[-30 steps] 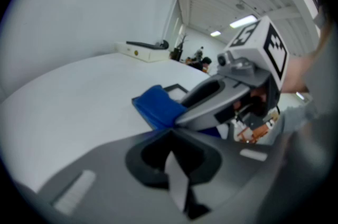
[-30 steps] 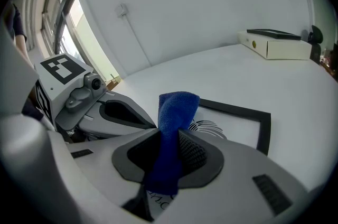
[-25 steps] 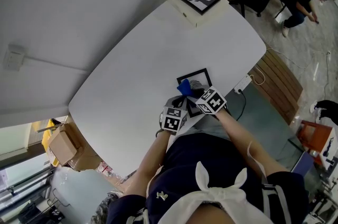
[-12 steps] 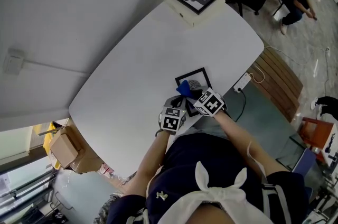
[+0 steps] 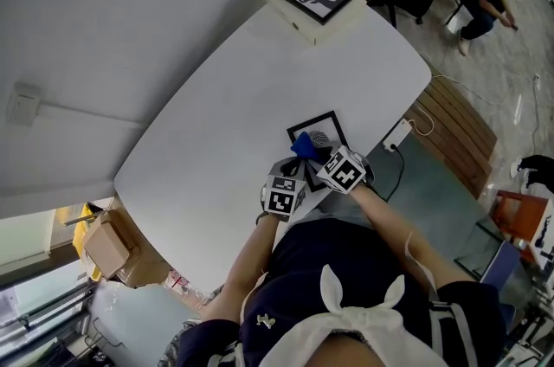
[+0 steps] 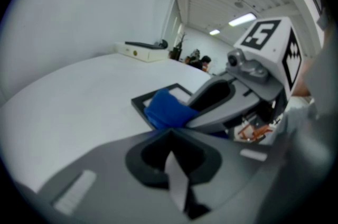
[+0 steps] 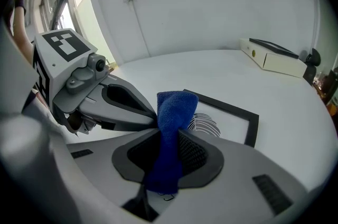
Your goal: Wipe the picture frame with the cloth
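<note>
Cloth (image 7: 172, 108) stays clamped in right hand-held gripper (image 7: 169, 133) — unmoved on picture frame (image 7: 228, 122).

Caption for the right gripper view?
Right gripper shut on blue cloth at black picture frame, left gripper close beside, white table.

Overhead, two close-ups, common picture frame (image 5: 322, 130)

Picture frame (image 5: 322, 131) flat on table (image 5: 242, 114), near edge; cloth (image 5: 302, 146) over its corner; box (image 5: 286, 3) far end.
</note>
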`<state>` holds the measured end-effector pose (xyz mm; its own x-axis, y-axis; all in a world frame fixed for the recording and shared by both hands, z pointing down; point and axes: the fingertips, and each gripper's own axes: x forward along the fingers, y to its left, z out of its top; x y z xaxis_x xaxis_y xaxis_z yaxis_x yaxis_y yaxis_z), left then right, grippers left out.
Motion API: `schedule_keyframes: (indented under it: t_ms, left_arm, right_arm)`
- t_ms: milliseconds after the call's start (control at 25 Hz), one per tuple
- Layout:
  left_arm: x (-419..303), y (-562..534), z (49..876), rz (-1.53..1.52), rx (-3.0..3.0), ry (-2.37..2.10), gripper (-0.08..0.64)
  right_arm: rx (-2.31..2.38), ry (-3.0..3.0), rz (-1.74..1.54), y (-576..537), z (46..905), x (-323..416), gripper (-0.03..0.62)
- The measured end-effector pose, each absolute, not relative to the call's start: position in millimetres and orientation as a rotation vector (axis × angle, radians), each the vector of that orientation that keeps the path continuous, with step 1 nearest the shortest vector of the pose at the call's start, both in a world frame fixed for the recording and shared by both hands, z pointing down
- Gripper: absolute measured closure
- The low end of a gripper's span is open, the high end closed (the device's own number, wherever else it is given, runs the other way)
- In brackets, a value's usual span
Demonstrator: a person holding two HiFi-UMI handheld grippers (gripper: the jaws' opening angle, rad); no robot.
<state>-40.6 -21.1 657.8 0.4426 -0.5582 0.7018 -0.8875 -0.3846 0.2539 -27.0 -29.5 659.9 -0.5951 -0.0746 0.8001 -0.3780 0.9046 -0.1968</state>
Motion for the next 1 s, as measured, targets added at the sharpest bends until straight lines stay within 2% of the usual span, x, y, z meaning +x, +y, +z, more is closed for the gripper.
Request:
schedule_keyframes:
  t_ms: [1000]
  left_arm:
    - [-40.4, -21.1, 657.1, 0.706, 2.101, -1.200, 0.555]
  right_arm:
    - [0.482, -2.129, 0.493, -49.5, 662.7, 9.9, 0.500]
